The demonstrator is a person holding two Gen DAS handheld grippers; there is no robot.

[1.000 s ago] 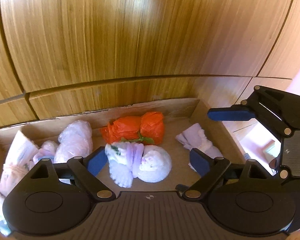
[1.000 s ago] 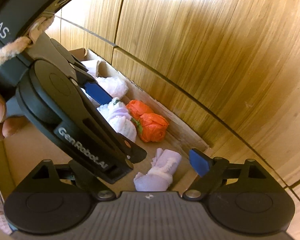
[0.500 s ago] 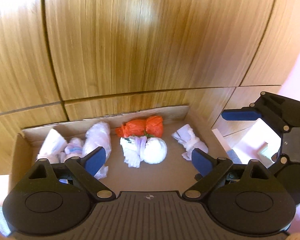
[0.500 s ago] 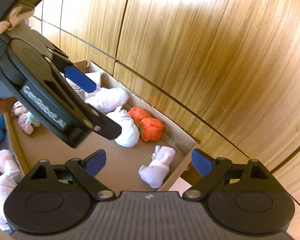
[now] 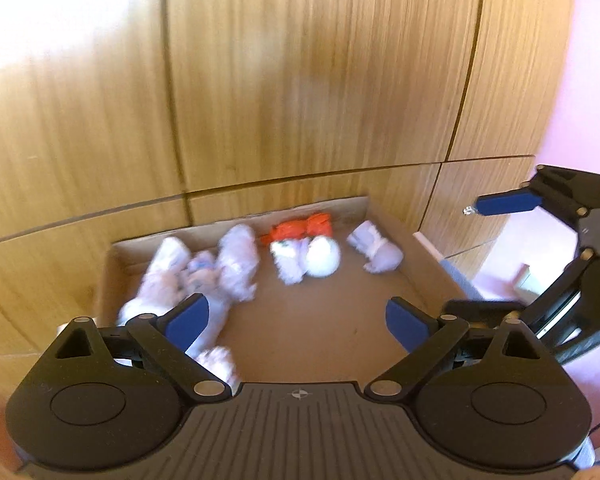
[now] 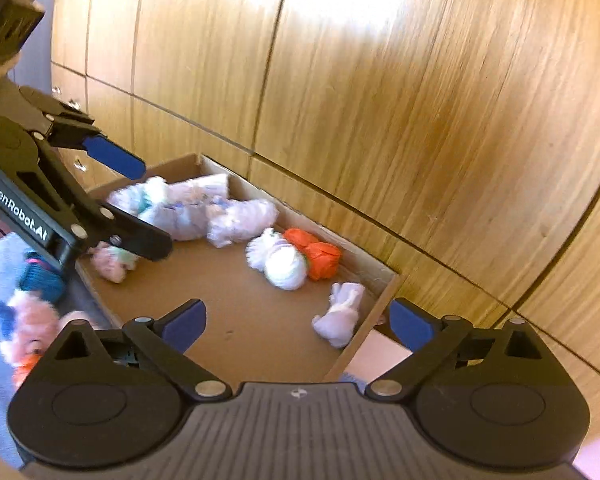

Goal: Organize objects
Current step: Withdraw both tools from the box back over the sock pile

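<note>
An open cardboard box (image 5: 432, 268) sits against wooden panels and holds several rolled cloth bundles. Along its far wall lie an orange bundle (image 5: 300, 230), a white one (image 5: 320, 258), a pale lilac one (image 5: 376, 250) and a blurred pale cluster (image 5: 204, 272) at the left. My left gripper (image 5: 296, 320) hangs above the box's near side, jaws opening, nothing between them. In the right wrist view my right gripper (image 6: 298, 322) hovers over the box rim (image 6: 364, 332) near the lilac bundle (image 6: 340, 314), jaws opening too, also with nothing between them. The left gripper (image 6: 136, 200) shows at the left.
Tall wooden cabinet panels (image 5: 300, 80) rise right behind the box. Left of the box, on a grey surface, lie a teal knitted piece (image 6: 40, 280) and a pink plush toy (image 6: 28, 324). A pink wall (image 5: 588, 100) shows at the right.
Both grippers have drawn back and up from the box, so the bundles look smaller and the whole box shows. Both pairs of jaws stand wider.
</note>
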